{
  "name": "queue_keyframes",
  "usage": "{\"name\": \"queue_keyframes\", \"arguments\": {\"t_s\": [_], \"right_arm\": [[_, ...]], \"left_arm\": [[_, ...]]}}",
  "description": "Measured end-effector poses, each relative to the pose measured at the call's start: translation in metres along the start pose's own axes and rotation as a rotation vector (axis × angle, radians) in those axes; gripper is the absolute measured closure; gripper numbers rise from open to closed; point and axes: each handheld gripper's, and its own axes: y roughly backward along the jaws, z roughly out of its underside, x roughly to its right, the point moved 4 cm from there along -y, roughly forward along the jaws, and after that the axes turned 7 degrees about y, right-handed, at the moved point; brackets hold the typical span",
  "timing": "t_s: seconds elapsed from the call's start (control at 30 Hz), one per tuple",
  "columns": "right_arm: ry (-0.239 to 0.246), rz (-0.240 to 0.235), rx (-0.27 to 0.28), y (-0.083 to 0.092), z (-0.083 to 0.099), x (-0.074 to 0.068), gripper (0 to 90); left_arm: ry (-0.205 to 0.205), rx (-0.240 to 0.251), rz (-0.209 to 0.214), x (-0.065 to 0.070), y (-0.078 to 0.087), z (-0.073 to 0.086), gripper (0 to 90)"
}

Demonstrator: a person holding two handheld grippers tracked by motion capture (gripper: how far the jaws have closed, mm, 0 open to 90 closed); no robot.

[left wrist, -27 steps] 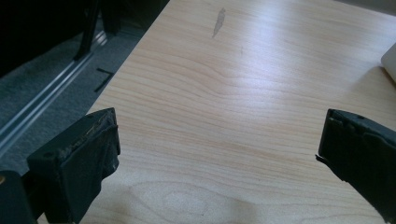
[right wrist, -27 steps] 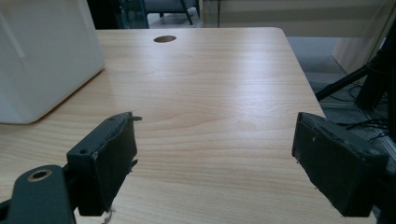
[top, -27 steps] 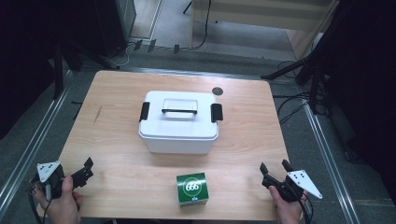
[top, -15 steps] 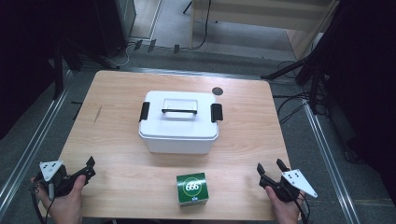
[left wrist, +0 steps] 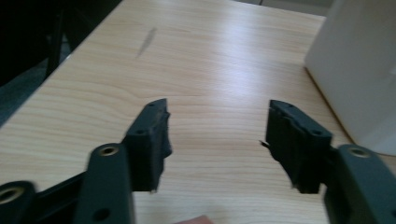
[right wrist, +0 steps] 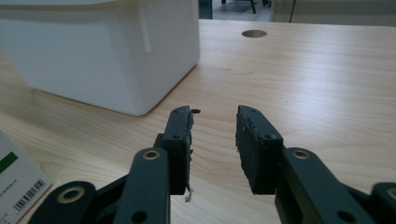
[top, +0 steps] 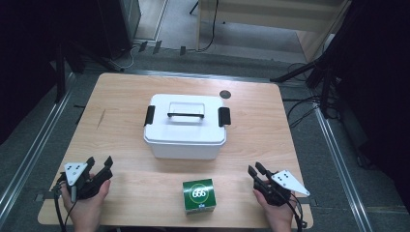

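Since the earlier frame both hands sit slightly lower: your left gripper (top: 99, 166) and right gripper (top: 256, 170) gape empty at the bottom corners, well apart from the green box (top: 198, 195) at bottom centre, so a skewed reach risks shoving it off the table (top: 121, 96) edge.

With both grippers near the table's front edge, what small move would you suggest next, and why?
Probably bring the right gripper toward the green box: its jaws are open and empty, and the box stands free at the front edge beside it. The left gripper is also open and empty.
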Motion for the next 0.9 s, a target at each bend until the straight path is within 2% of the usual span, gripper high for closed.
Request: {"name": "queue_keyframes", "arguments": {"t_s": [0.03, 0.07, 0.17, 0.23, 0.3, 0.37, 0.47, 0.6, 0.77, 0.9], "right_arm": [[0.018, -0.008, 0.000, -0.005, -0.002, -0.006, 68.4], [0.018, -0.008, 0.000, -0.005, -0.002, -0.006, 70.1], [0.027, -0.024, -0.009, -0.017, -0.006, -0.016, 76.7], [0.043, -0.032, -0.009, -0.024, -0.008, -0.018, 79.5], [0.037, -0.044, -0.011, -0.029, -0.011, -0.020, 82.7], [0.049, -0.033, -0.024, -0.036, -0.013, -0.021, 84.6], [0.042, -0.045, -0.028, -0.044, -0.018, -0.022, 87.5], [0.050, -0.071, -0.040, -0.059, -0.023, -0.028, 89.5], [0.063, -0.091, -0.065, -0.084, -0.032, -0.034, 89.6], [0.051, -0.105, -0.069, -0.092, -0.033, -0.037, 89.6]], "left_arm": [[-0.009, -0.003, 0.011, 0.005, -0.002, 0.001, 49.9], [-0.018, -0.007, 0.025, 0.011, -0.004, 0.001, 49.9], [-0.053, -0.017, 0.067, 0.027, -0.009, 0.003, 63.4], [-0.057, -0.022, 0.096, 0.036, -0.013, 0.003, 70.3], [-0.064, -0.032, 0.110, 0.043, -0.016, 0.002, 73.4], [-0.084, -0.049, 0.131, 0.051, -0.021, 0.003, 79.7], [-0.098, -0.071, 0.162, 0.064, -0.029, 0.003, 87.4], [-0.109, -0.095, 0.178, 0.077, -0.039, 0.002, 89.8], [-0.105, -0.127, 0.192, 0.087, -0.051, -0.001, 89.9], [-0.113, -0.147, 0.210, 0.097, -0.055, 0.002, 90.0]]}}
